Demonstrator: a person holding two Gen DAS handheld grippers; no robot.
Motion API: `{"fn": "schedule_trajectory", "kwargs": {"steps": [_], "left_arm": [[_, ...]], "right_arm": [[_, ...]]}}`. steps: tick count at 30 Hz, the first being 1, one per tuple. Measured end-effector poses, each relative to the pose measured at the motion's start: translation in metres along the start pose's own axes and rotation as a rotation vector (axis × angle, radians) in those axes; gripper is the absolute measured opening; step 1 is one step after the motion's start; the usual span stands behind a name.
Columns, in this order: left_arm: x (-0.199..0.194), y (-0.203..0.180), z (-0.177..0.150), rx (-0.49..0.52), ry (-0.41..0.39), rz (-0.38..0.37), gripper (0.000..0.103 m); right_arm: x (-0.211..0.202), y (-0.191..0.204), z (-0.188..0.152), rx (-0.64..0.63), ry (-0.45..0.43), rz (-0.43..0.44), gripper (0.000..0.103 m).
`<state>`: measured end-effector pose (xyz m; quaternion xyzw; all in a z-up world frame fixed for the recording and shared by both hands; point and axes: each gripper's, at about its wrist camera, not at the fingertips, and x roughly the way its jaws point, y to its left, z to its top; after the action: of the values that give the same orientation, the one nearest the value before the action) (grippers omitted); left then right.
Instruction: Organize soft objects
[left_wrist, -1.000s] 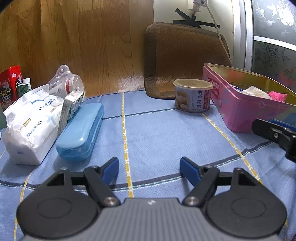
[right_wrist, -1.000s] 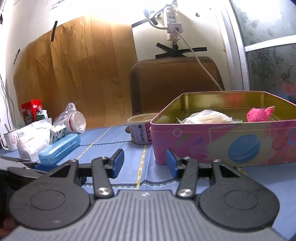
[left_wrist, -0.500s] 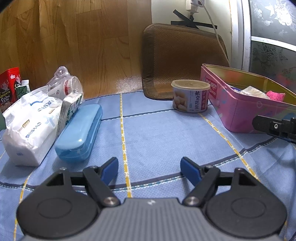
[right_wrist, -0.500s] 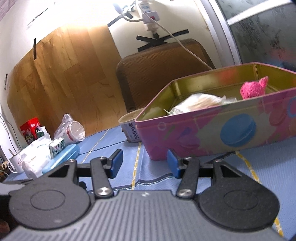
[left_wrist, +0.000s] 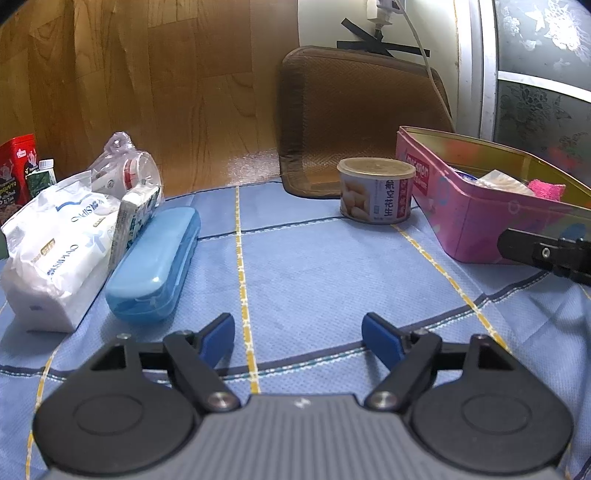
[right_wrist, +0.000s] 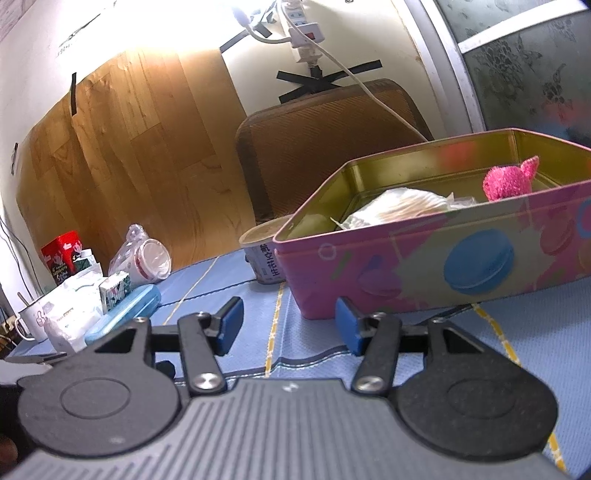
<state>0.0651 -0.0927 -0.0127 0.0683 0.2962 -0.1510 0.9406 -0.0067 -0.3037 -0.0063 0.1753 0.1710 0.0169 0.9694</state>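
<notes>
A pink tin box (right_wrist: 436, 254) stands on the blue tablecloth, holding a pink plush toy (right_wrist: 509, 181) and a white packet (right_wrist: 402, 206). It shows in the left wrist view (left_wrist: 469, 221) at the right, with the plush (left_wrist: 546, 188) inside. A white tissue pack (left_wrist: 59, 243) and a small tissue packet (left_wrist: 135, 218) lie at the left. My left gripper (left_wrist: 298, 338) is open and empty above the cloth. My right gripper (right_wrist: 289, 325) is open and empty, close before the tin's front wall and tilted.
A blue plastic case (left_wrist: 157, 264) lies beside the tissue pack. A round can (left_wrist: 376, 190) stands by the tin's left end. A bagged cup (left_wrist: 125, 171), a red carton (left_wrist: 16, 166) and a brown woven mat (left_wrist: 354, 122) stand at the back. A white mug (right_wrist: 31, 321) stands far left.
My right gripper has tilted and moved closer to the tin, which now fills more of its view. My left gripper has barely moved. Both stay open.
</notes>
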Motion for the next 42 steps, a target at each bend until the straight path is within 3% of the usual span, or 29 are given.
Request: {"fn": "schedule_trajectory", "kwargs": {"steps": [42], "left_arm": [[-0.001, -0.001, 0.001, -0.009, -0.008, -0.009, 0.082]], "right_arm": [[-0.004, 0.012, -0.004, -0.074, -0.029, 0.003, 0.063]]}}
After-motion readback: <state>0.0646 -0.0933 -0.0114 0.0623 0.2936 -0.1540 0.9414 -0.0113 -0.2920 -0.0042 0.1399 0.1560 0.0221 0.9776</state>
